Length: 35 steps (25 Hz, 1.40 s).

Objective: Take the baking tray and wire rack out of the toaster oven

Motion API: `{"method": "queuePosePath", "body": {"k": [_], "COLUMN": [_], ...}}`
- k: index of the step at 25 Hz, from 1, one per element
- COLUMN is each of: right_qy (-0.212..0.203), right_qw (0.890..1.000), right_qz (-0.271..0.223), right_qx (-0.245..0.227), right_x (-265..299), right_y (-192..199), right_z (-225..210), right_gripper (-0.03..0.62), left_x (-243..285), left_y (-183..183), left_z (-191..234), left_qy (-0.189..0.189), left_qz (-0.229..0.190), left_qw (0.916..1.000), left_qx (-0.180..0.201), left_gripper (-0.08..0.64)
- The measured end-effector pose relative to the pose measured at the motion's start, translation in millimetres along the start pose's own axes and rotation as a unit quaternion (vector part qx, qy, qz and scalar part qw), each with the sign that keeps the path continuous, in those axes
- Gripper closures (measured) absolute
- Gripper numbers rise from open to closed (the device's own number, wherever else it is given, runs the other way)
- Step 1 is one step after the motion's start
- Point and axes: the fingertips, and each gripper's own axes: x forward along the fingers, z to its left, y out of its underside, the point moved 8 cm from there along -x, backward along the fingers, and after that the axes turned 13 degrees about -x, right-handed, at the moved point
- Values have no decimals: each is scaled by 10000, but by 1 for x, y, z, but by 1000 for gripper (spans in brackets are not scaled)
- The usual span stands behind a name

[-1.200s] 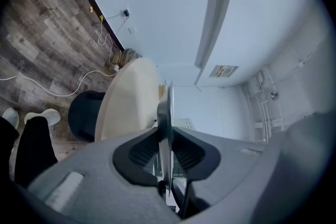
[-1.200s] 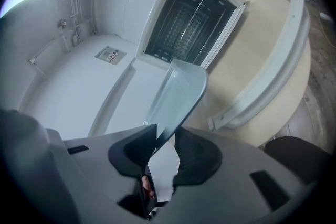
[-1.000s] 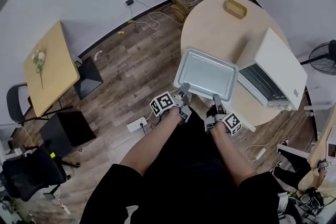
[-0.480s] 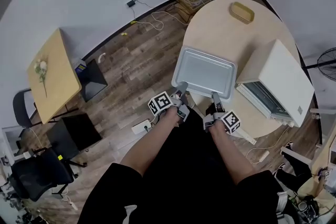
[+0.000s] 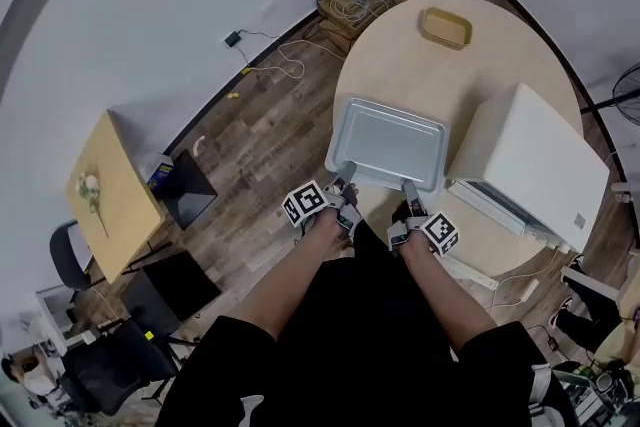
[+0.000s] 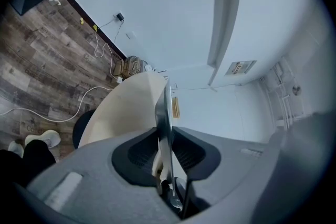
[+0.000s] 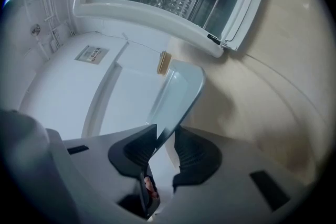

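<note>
Silver rectangular metal baking tray (image 5: 392, 137) sat beside white toaster oven (image 5: 530, 160), left claw (image 5: 347, 181) and right claw (image 5: 409, 187) clamped on its near rim

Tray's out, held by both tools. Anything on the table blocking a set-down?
Nothing visible does. The baking tray, gripped at its near edge by the left tool and right tool, is over bare table. The toaster oven stands beside it on the right; a yellow dish lies at the far edge.
</note>
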Motion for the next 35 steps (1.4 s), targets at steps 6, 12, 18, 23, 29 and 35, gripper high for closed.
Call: {"method": "queuePosePath", "body": {"k": [6,12,18,23,29,35], "right_qy": [138,317,576,894,1524,1993], "right_qw": [9998,9990,9974,9949,9879,9789], "right_qz": [-61,-157,-356,-305,-137,-129], "right_qx": [161,266,230,358,248,428], "right_x": [21,55,64,75,84,87], "right_y": [-16,-27,-34,-32,-36,-29], "right_z": [-20,-32,-36,-33,-36,-37], "right_gripper": [488,488,488,491,492,494], "left_x": [35,76,101,112,129,137], "left_y": [-6,-28,-36,-48,-54,-58], "left_z": [8,14,18,17,15,16], "left_qy": [-313,-471,-812,-1076,-1678,-2006], "left_qz": [140,335,673,919,1702,2509], "left_qw": [9994,9982,9939,9885,9672,9407], "left_qx": [40,144,334,527,866,1090], "left_gripper": [476,471,463,463,460,419]}}
